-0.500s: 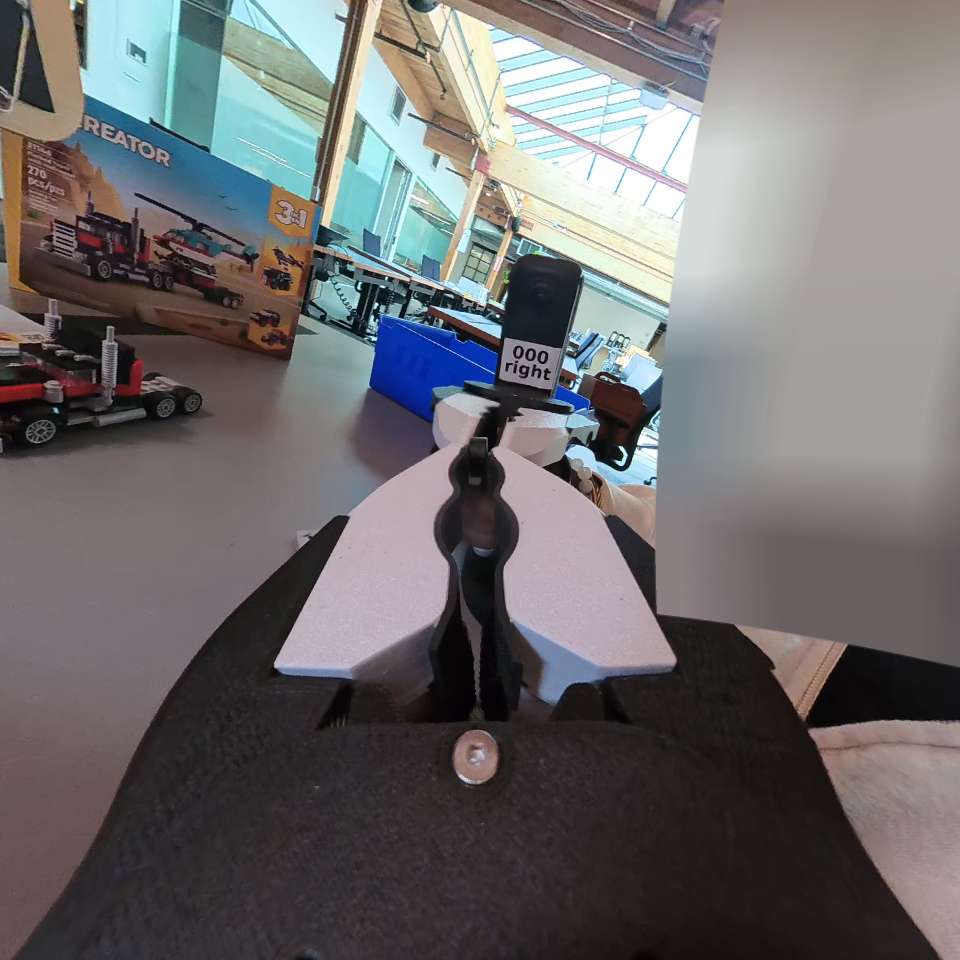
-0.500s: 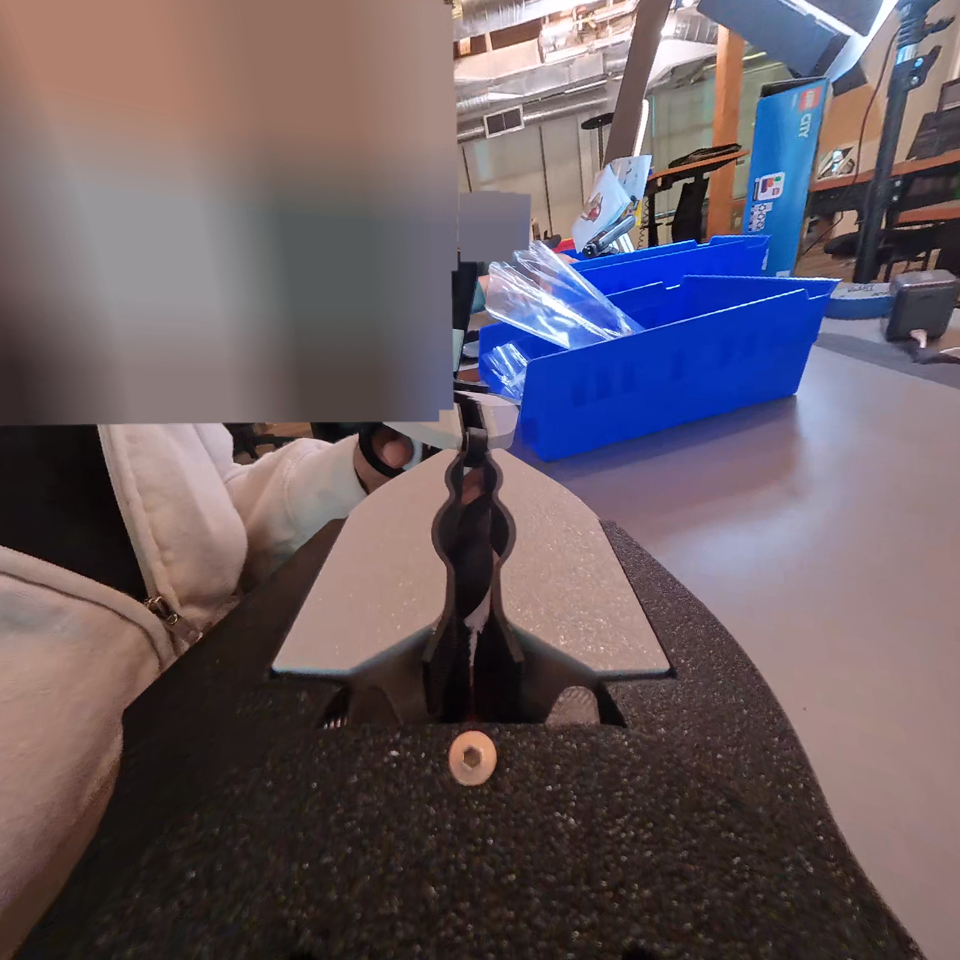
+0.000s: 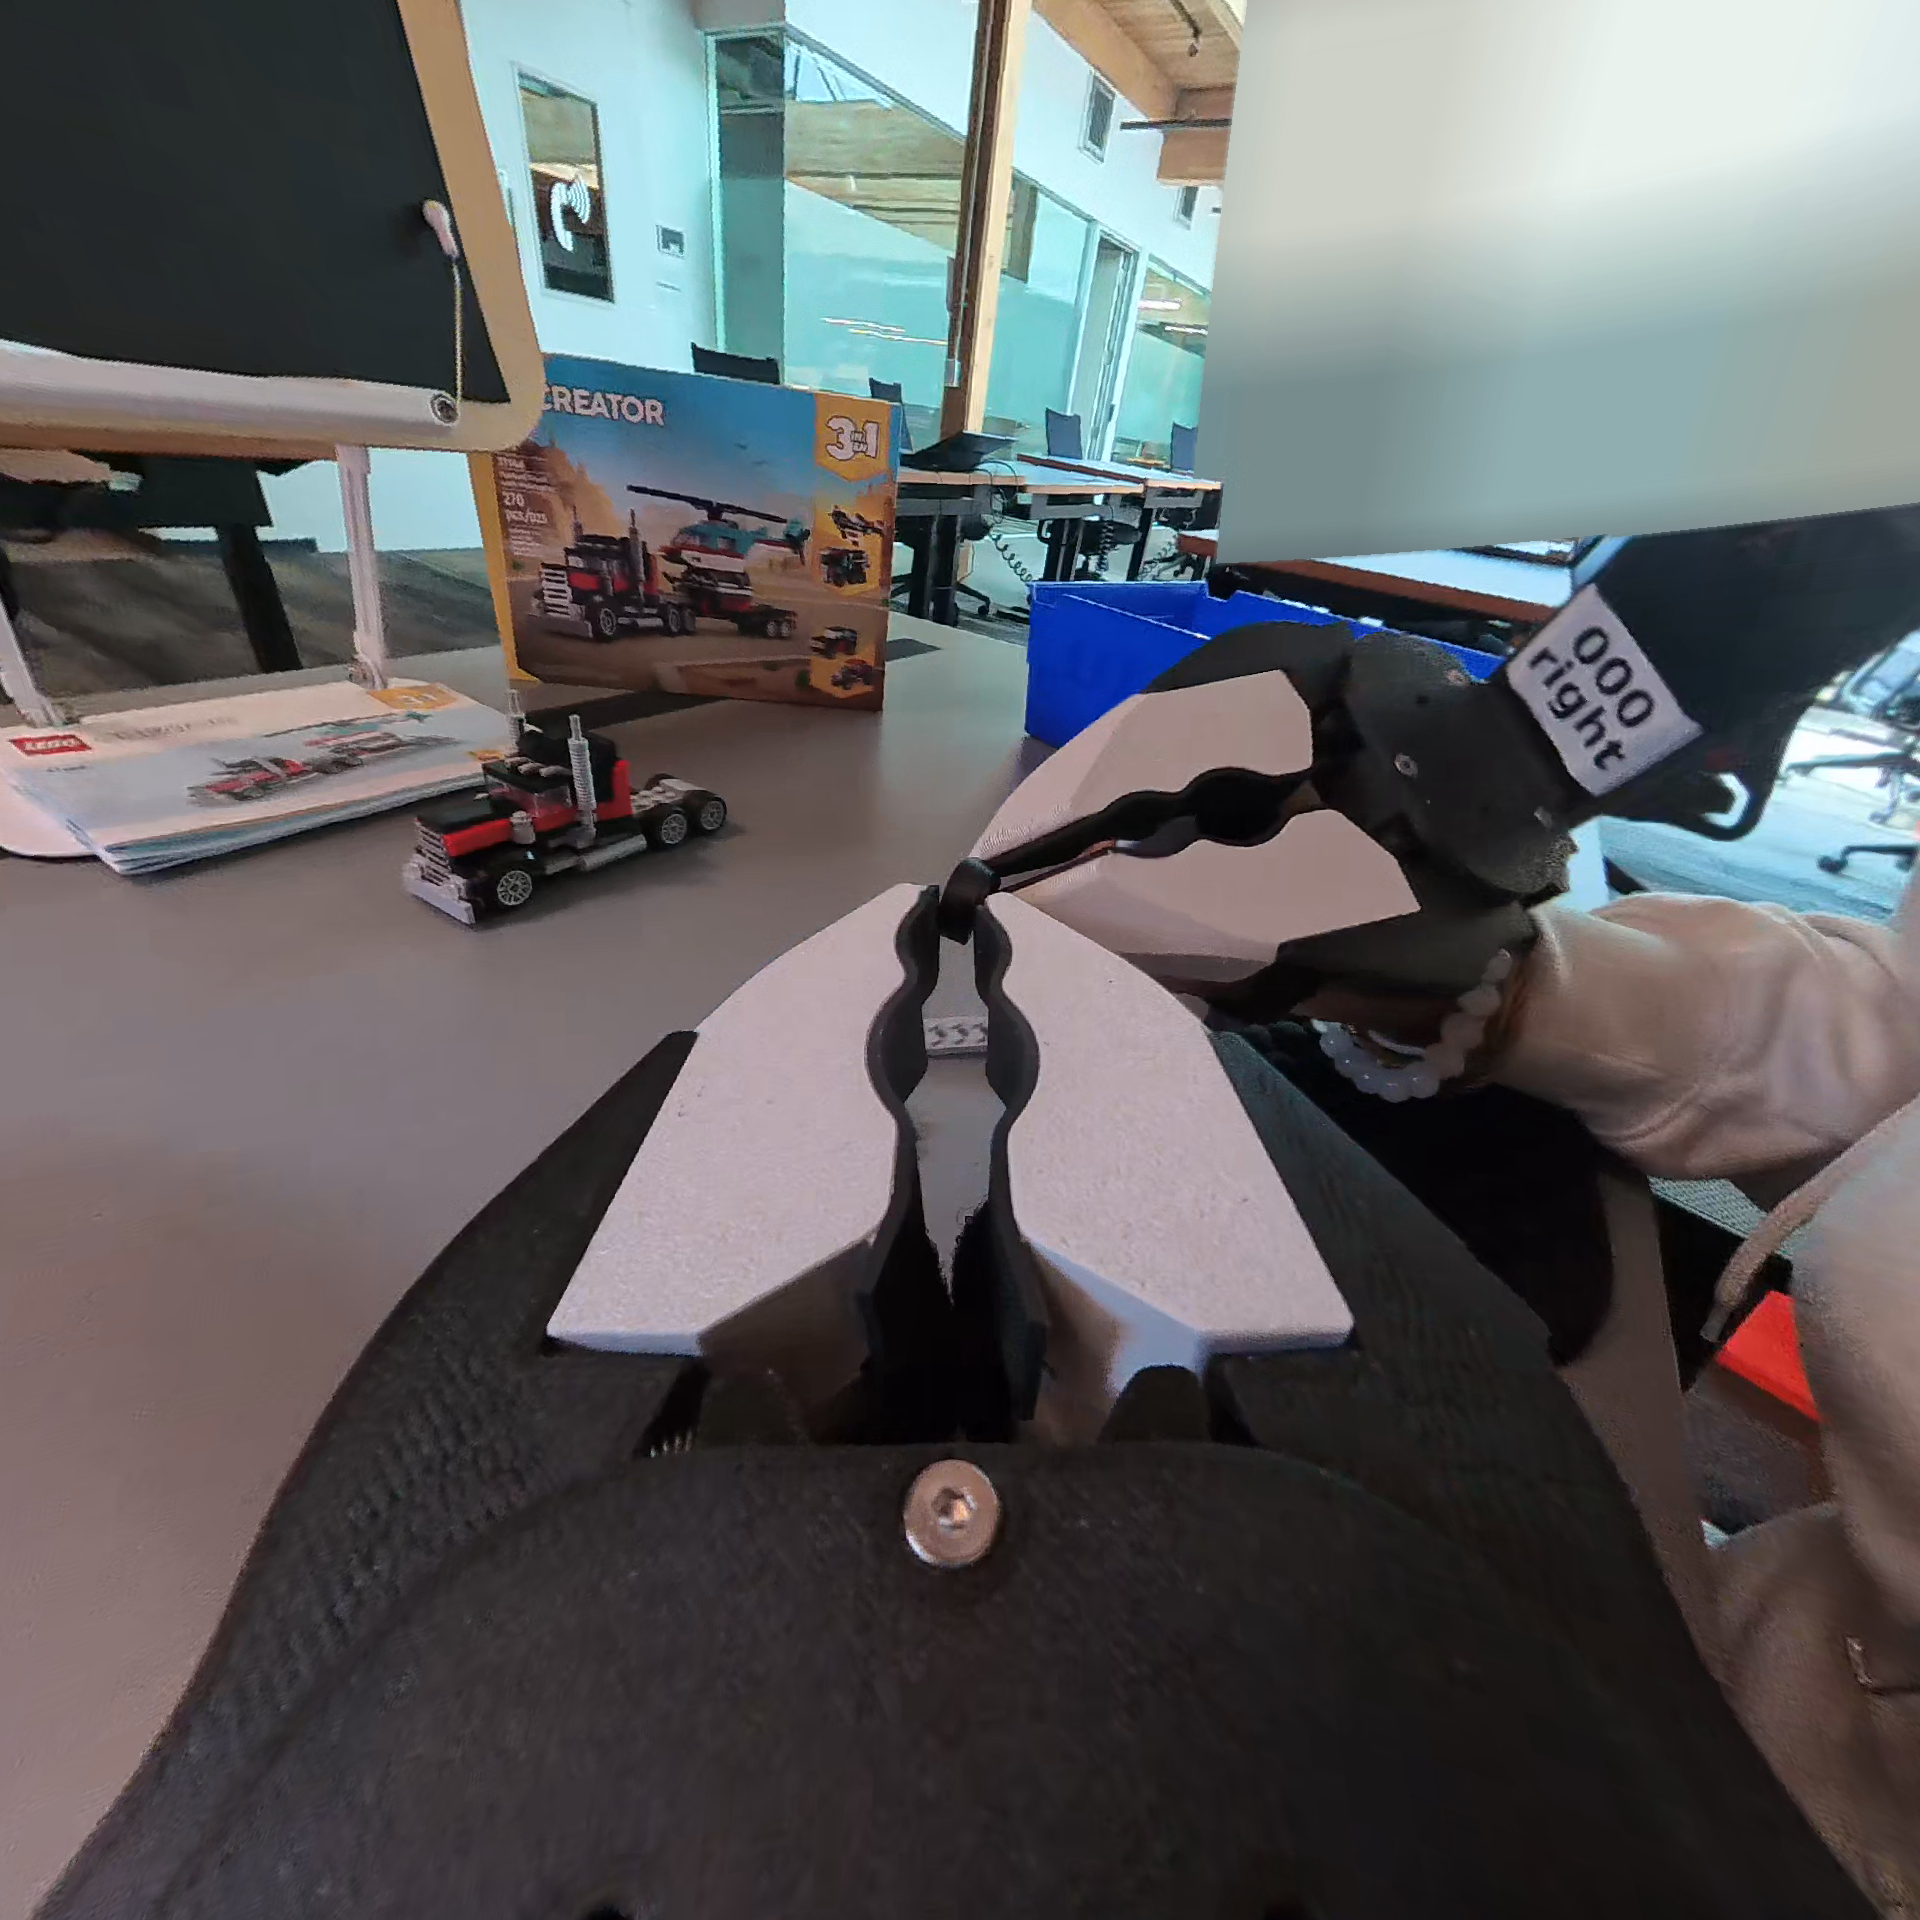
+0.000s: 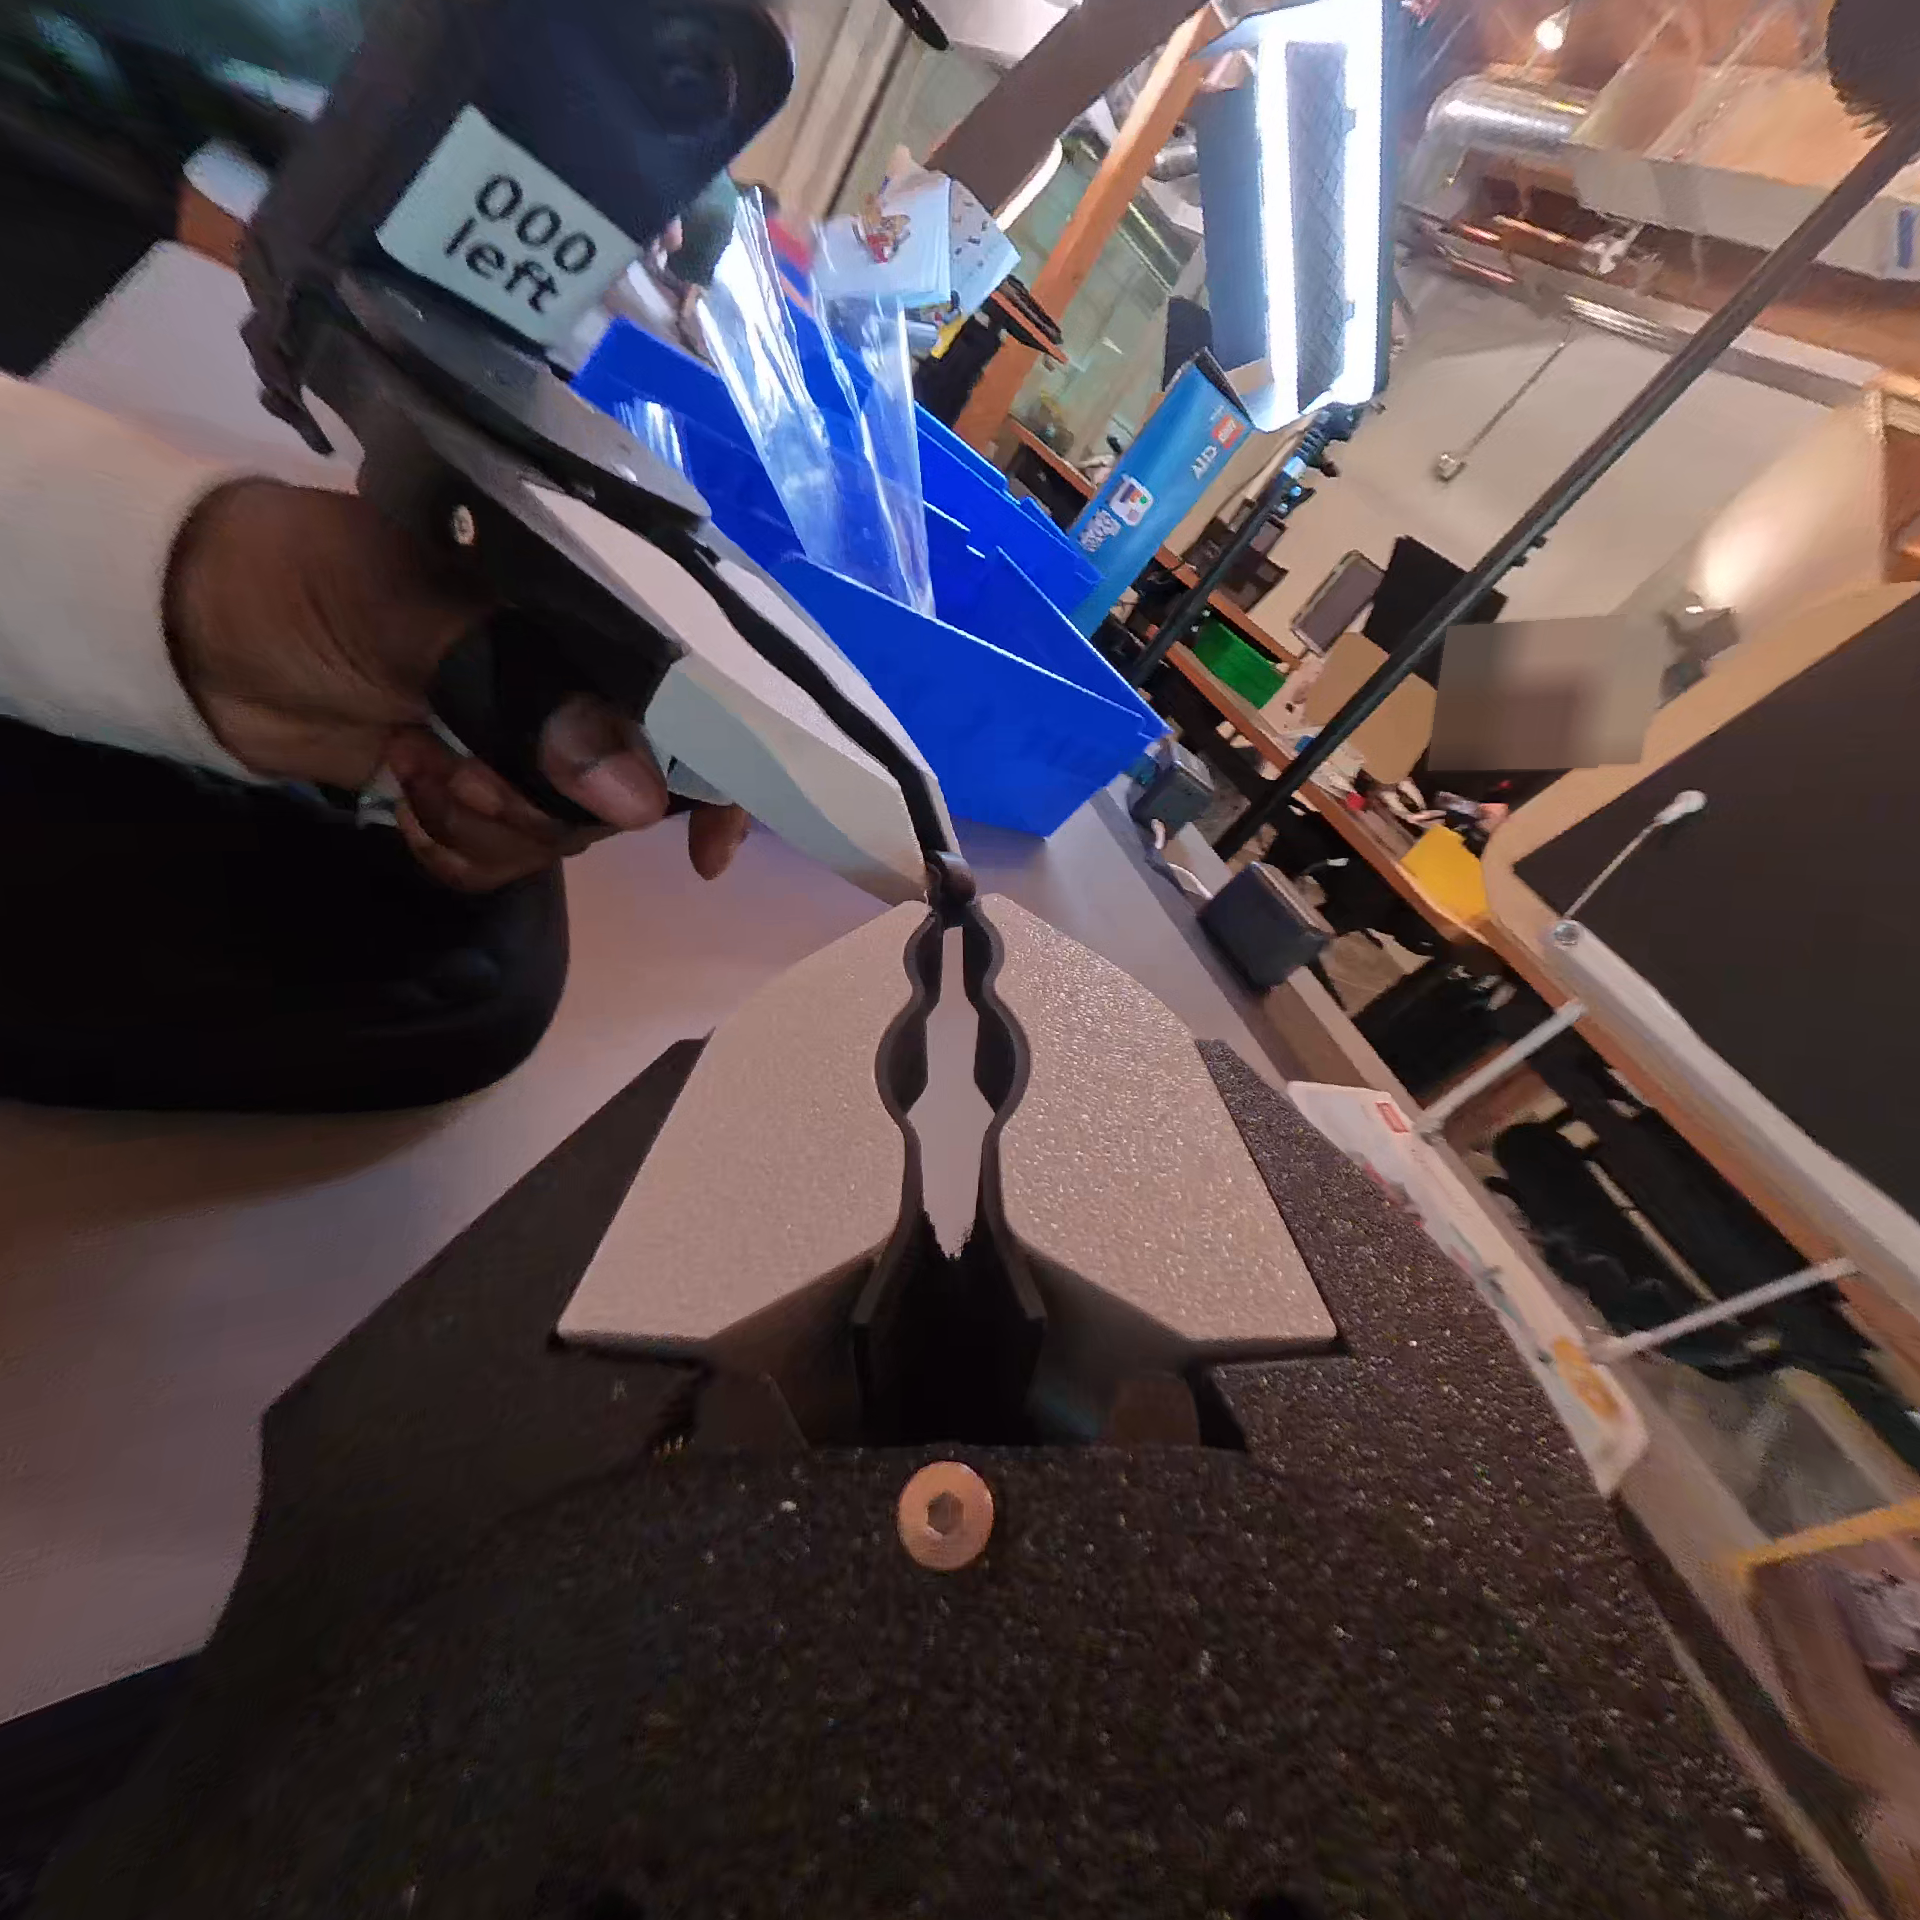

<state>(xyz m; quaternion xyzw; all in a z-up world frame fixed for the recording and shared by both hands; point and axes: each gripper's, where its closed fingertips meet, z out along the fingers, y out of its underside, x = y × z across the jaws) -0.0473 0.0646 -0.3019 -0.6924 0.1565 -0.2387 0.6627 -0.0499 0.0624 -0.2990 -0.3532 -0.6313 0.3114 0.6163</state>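
In the left wrist view my left gripper (image 3: 954, 920) is low over the grey table (image 3: 260, 1091), shut on a small black part (image 3: 964, 896) at its very tips. My right gripper (image 3: 1003, 862) comes in from the right, and its tips are pinched on the same black part. The right wrist view shows the same meeting. My right gripper (image 4: 951, 928) is shut on the small black part (image 4: 951, 883), and my left gripper (image 4: 935, 847) reaches down to it from the upper left. I cannot tell whether it is one part or two joined. A small patterned grey strip (image 3: 954, 1034) lies under the left jaws.
A black and red toy truck (image 3: 561, 821) stands left of the grippers, with a booklet (image 3: 239, 748) and a picture box (image 3: 691, 530) behind it. A blue bin (image 4: 966, 665) holding clear plastic bags (image 4: 821, 416) stands beyond. A framed board on a stand (image 3: 239, 208) is at the far left. Left and right tips are no more than a few centimetres apart.
Both grippers have tilted down toward the table and now meet at an angle instead of head-on. The right jaws have closed further on the black part; the left grasp is unchanged.
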